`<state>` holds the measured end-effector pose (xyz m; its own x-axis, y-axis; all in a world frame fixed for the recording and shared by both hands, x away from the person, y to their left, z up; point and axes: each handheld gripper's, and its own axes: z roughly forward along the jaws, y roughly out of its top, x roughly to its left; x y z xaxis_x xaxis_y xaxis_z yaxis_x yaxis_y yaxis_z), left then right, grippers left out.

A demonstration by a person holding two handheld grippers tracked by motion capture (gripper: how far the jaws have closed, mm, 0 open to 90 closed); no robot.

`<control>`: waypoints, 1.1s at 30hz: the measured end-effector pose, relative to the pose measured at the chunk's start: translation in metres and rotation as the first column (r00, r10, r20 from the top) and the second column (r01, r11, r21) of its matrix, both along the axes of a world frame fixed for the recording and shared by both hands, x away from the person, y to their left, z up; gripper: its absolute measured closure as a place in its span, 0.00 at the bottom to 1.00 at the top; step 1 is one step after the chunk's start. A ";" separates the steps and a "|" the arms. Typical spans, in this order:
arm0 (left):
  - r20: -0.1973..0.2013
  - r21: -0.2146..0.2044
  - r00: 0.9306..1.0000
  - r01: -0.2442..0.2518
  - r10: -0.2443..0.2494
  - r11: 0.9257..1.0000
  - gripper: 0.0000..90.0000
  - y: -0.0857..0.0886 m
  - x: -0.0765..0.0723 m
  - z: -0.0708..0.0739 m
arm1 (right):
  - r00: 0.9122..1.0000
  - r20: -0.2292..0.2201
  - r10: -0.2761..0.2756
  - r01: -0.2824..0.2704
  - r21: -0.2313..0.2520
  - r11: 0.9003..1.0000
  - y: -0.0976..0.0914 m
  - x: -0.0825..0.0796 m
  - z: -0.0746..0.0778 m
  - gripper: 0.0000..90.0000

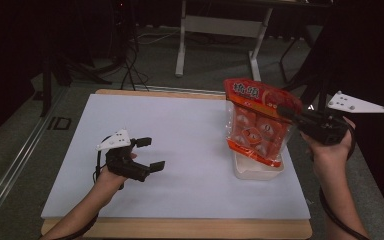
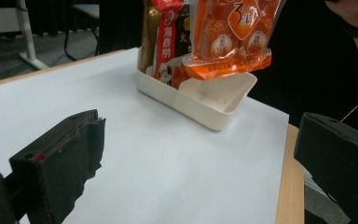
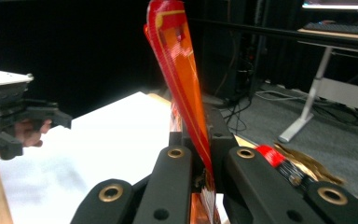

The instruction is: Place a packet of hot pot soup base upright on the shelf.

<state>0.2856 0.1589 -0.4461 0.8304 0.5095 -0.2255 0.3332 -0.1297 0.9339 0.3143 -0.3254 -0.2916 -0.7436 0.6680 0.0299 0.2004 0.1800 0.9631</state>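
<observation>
An orange snack bag [image 1: 258, 120] with round pieces inside hangs upright over a white tray [image 1: 258, 172] at the right of the white table. My right gripper [image 1: 286, 113] is shut on the bag's right edge; in the right gripper view the bag [image 3: 179, 74] rises edge-on from between the jaws. The bag's bottom [image 2: 228, 65] hovers just above the tray [image 2: 200, 105]. My left gripper [image 1: 149, 154] rests at the table's left, open with nothing between its fingers [image 2: 60, 163].
Other snack packets [image 2: 165, 37] stand in the tray's far end. The white sheet [image 1: 170, 150] covers the wooden table, bare between the grippers. A desk frame [image 1: 220, 30] and cables lie on the floor beyond.
</observation>
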 end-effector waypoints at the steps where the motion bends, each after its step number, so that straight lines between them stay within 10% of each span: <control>1: -0.002 -0.002 1.000 0.000 0.000 1.000 0.01 0.001 -0.001 -0.002 | 1.000 -0.002 -0.007 0.007 -0.004 1.000 -0.003 0.000 -0.002 1.00; 33: -0.056 0.034 0.998 -0.024 0.026 0.999 0.01 0.007 -0.005 -0.044 | 0.986 -0.156 -0.059 0.065 0.034 0.997 -0.020 0.029 -0.077 1.00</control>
